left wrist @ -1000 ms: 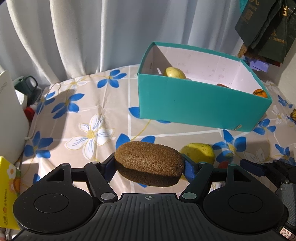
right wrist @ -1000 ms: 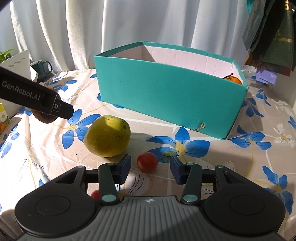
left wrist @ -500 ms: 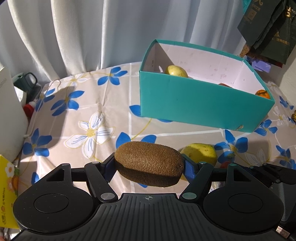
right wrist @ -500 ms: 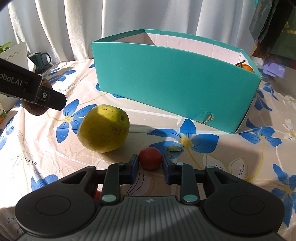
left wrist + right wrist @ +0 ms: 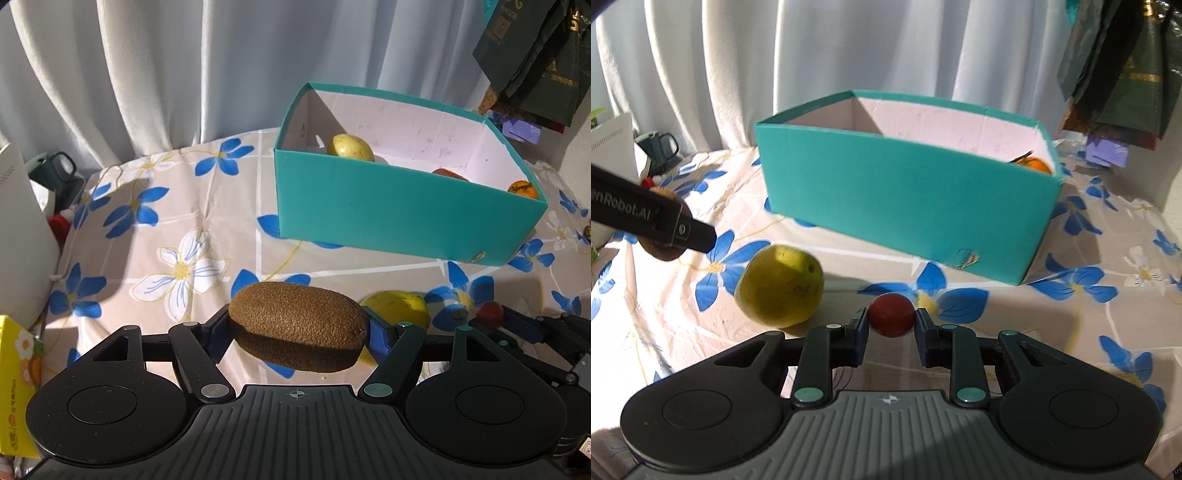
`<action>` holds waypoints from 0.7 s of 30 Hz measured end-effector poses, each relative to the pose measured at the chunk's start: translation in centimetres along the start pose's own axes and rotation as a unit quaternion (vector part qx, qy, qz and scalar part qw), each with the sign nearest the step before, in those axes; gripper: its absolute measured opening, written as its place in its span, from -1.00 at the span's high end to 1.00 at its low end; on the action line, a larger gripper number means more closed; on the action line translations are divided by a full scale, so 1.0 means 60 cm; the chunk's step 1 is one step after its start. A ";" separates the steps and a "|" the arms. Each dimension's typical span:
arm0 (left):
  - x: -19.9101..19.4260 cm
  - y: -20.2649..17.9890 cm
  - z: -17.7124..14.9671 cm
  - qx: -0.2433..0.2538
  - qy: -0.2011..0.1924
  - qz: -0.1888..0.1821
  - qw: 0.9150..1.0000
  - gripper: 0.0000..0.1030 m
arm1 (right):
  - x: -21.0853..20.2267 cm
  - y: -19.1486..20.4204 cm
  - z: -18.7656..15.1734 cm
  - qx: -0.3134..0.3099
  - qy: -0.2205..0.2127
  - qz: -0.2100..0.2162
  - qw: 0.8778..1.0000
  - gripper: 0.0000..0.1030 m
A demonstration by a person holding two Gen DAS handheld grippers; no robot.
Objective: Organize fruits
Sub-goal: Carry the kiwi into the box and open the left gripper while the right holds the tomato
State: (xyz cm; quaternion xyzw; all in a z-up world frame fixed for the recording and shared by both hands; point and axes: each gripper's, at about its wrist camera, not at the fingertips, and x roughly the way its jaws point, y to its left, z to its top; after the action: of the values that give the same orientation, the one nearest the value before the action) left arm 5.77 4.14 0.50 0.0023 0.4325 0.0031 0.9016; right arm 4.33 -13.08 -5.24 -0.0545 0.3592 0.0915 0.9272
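Note:
My left gripper (image 5: 297,328) is shut on a brown kiwi (image 5: 298,325) and holds it above the flowered tablecloth, short of the teal box (image 5: 399,218). My right gripper (image 5: 891,325) is shut on a small red fruit (image 5: 891,314), lifted off the cloth. A yellow-green pear (image 5: 780,285) lies on the cloth left of the right gripper; it also shows in the left wrist view (image 5: 397,308). Inside the box are a yellow fruit (image 5: 349,147), a red fruit (image 5: 448,173) and an orange (image 5: 522,189). The left gripper shows in the right wrist view (image 5: 665,221).
White curtains hang behind the table. A dark green mug (image 5: 657,152) and a white appliance (image 5: 18,236) stand at the left edge. A yellow carton (image 5: 16,380) is at the near left. Dark bags (image 5: 1115,66) hang at the right.
My right gripper closed on the small red fruit and lifted it off the cloth. My left gripper, holding the kiwi, rose and looks further down into the box.

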 end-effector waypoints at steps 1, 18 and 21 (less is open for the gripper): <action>-0.003 -0.002 0.003 0.001 -0.002 0.001 1.000 -0.48 | -0.007 -0.004 0.003 0.005 -0.006 -0.005 1.000 0.49; -0.050 -0.060 0.075 0.023 -0.070 -0.010 0.997 -0.48 | -0.117 -0.050 0.020 0.041 -0.090 -0.044 0.994 0.50; -0.048 -0.067 0.092 0.021 -0.081 -0.017 0.996 -0.48 | -0.131 -0.057 0.021 0.047 -0.101 -0.054 0.992 0.50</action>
State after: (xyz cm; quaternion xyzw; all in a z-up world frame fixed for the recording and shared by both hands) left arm 8.32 0.09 6.16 0.0145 0.3576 -0.0219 0.9335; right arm 0.16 -17.24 1.14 -0.0208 0.2637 0.0300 0.9639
